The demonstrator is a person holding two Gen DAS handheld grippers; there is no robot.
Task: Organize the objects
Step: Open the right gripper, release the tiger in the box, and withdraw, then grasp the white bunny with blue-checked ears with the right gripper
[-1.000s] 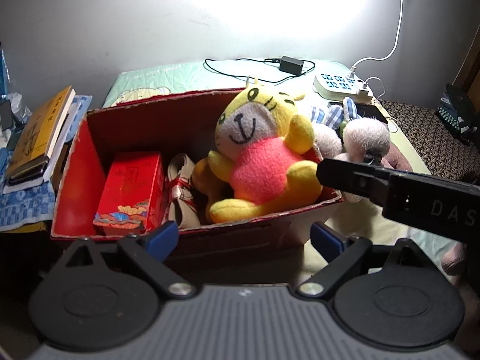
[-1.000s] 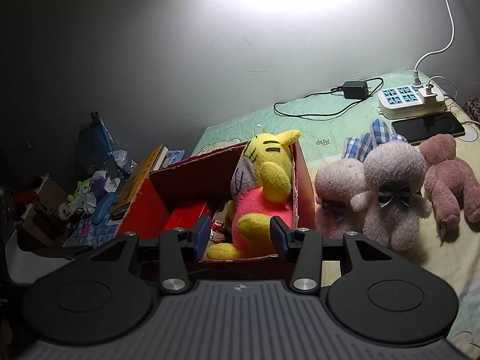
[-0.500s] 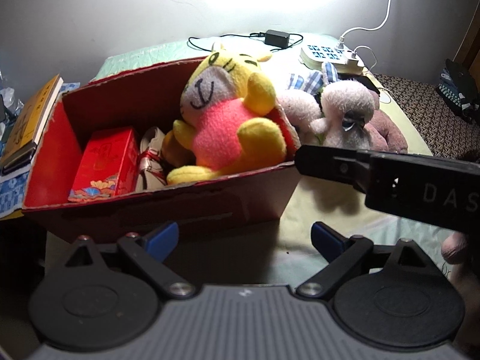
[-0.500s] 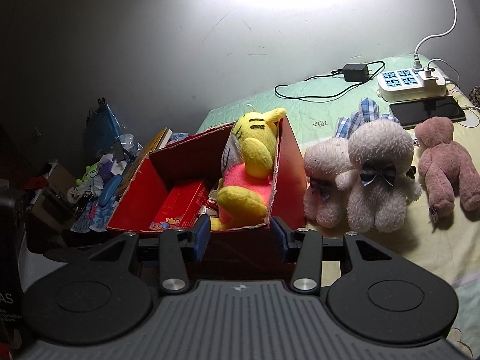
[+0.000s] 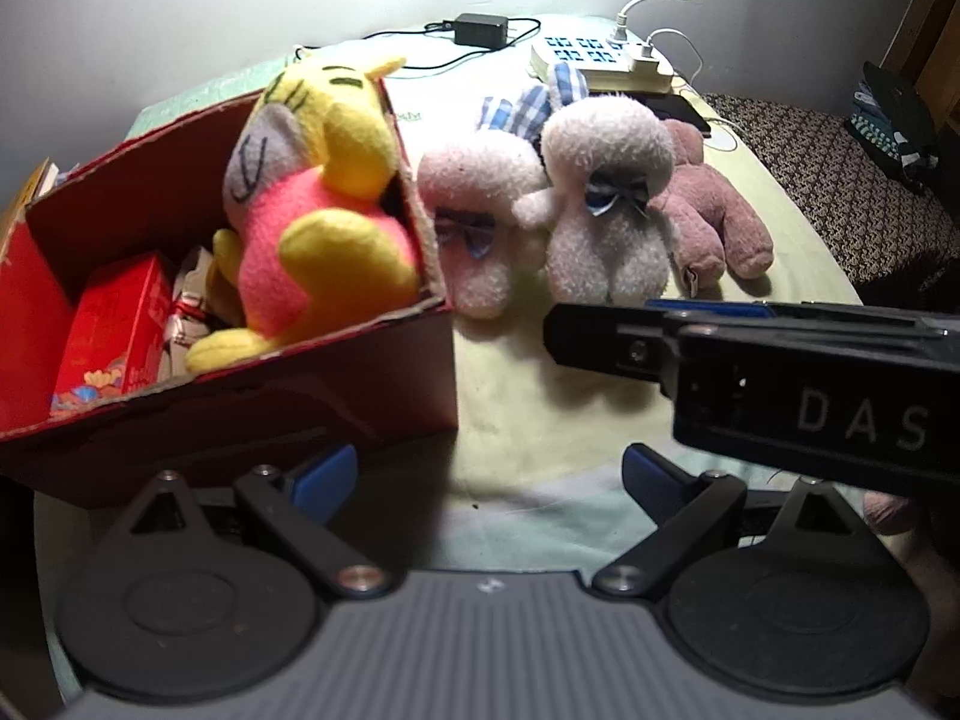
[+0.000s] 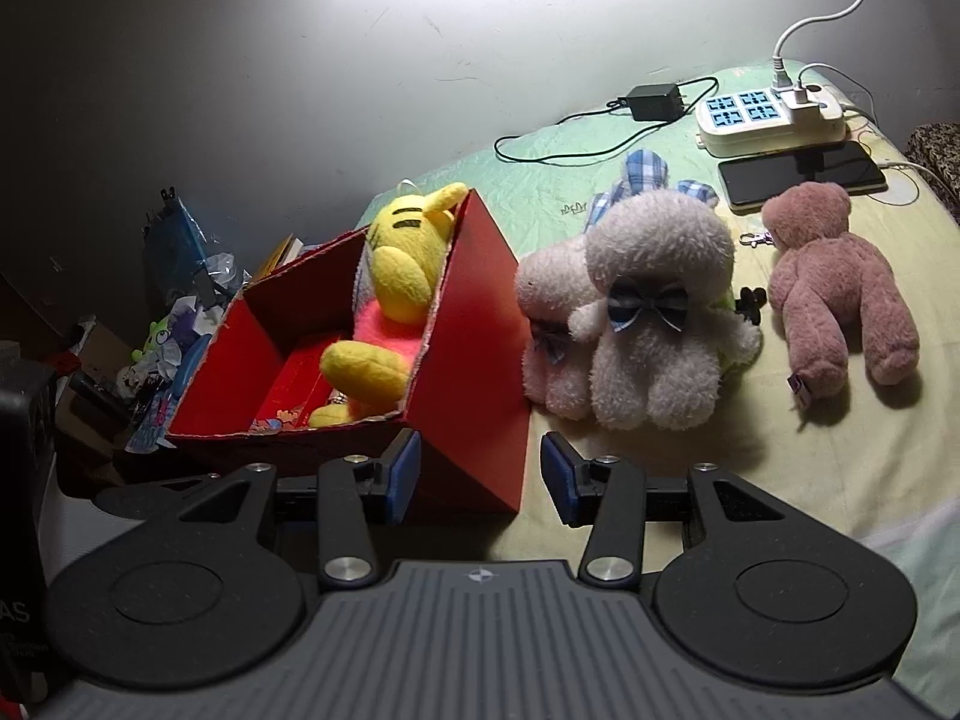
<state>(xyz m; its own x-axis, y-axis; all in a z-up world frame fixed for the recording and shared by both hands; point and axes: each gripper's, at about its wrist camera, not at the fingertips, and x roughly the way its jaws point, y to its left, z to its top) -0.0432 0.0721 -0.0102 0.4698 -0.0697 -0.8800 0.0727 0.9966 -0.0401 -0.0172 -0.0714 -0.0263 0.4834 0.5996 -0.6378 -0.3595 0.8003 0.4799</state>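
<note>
I have both hand-held grippers low over the bed [image 6: 780, 456], and neither holds anything. The left hand-held gripper [image 5: 489, 474] has its jaws wide apart with only bedsheet between them; the right hand-held gripper [image 6: 480, 471] stands about half open, its jaws straddling the near corner of the red box [image 6: 474, 360] without pressing on it. The yellow plush [image 5: 324, 210] already sits inside that box, beside a red packet [image 5: 114, 330], so I judge the toys left on the bed are the next job. The white plush with the bow [image 6: 657, 312] leans against a smaller pink-white plush [image 6: 552, 324] just beside the box wall, and the brown bear [image 6: 840, 294] lies face down a little apart to the right. All three look light, soft and squashy, so they should neither slip nor break, but a loose pinch on fluff alone might pull free. I would take the white one around its body below the bow, closing well in so the pads bite stuffing. The phone [image 6: 801, 171] and power strip [image 6: 774, 120] behind them have trailing cables I want to stay clear of.
</note>
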